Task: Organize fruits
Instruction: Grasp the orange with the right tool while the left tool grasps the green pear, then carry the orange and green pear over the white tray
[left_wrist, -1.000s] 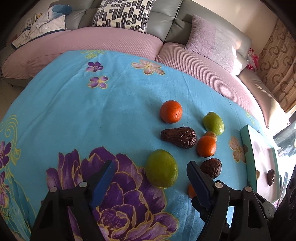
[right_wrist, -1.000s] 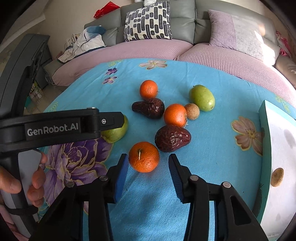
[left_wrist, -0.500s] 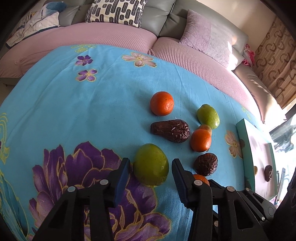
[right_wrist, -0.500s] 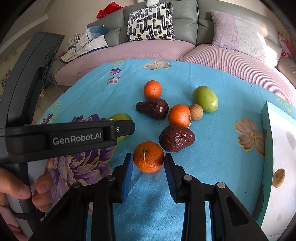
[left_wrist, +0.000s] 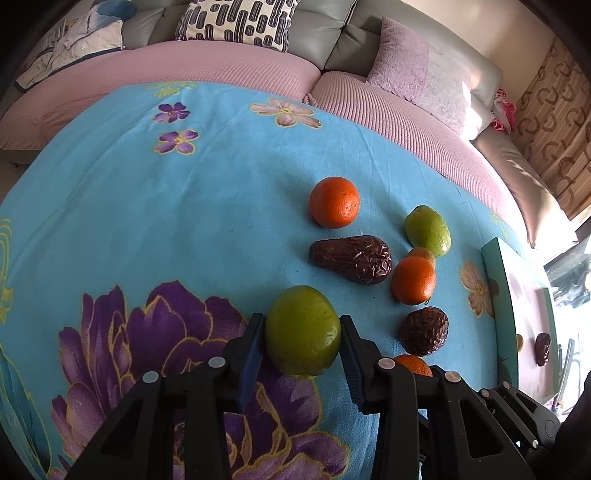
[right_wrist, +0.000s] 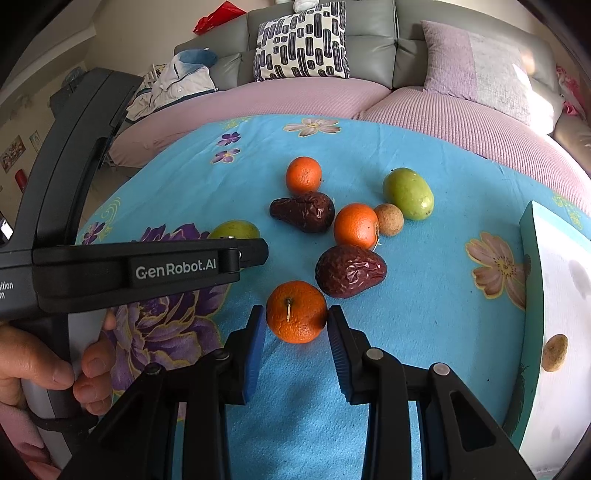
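The left gripper (left_wrist: 302, 332) is clamped on a green mango (left_wrist: 303, 330) on the blue floral cloth (left_wrist: 184, 221); the right gripper (right_wrist: 296, 324) pinches a near orange (right_wrist: 296, 311), just beside a brown wrinkled fruit (right_wrist: 350, 271)

You have a large green fruit (left_wrist: 303, 330) lying on the purple flower print, near you. One stemmed orange (right_wrist: 296, 311) lies just beside a wrinkled brown date (right_wrist: 350, 270). Further back rest two more oranges, another date, a small tan fruit (right_wrist: 388, 219) and a second green fruit (right_wrist: 407, 193).
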